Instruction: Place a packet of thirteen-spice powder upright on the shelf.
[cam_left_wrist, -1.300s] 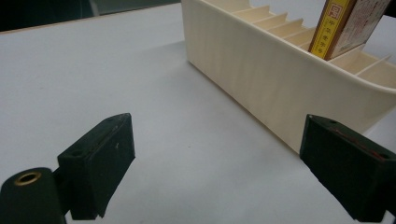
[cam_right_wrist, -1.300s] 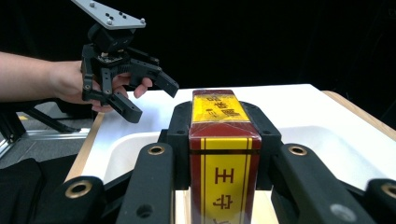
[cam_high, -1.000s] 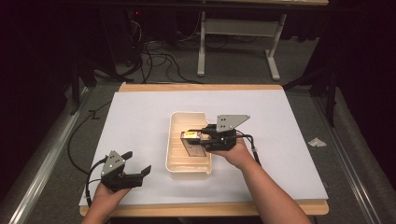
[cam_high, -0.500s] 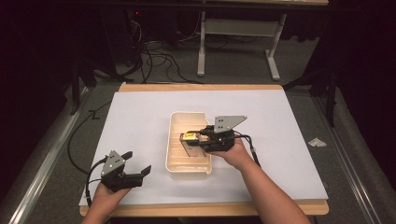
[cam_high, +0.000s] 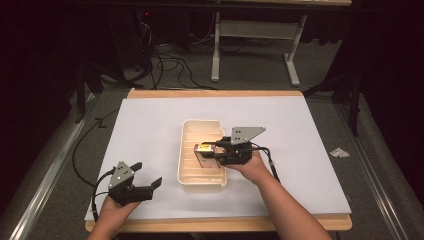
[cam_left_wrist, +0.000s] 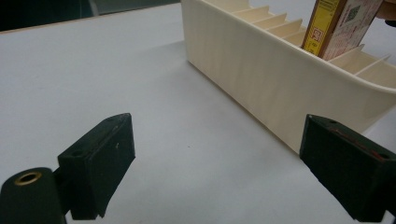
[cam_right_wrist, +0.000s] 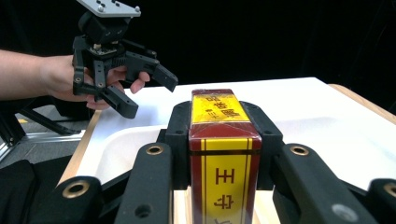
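The right gripper (cam_high: 212, 152) is clamped on a red and yellow box (cam_high: 204, 149), its jaws pressed against the two long sides, and holds it over the cream slotted tray (cam_high: 189, 131) in the middle of the white table cover (cam_high: 300, 130). In the left gripper view the box (cam_left_wrist: 338, 23) stands upright among the tray's dividers, though whether its base touches the bottom is hard to tell. The left gripper (cam_high: 145, 184) sits near the table's front left corner, well apart from the tray, its jaws spread wide with nothing between them.
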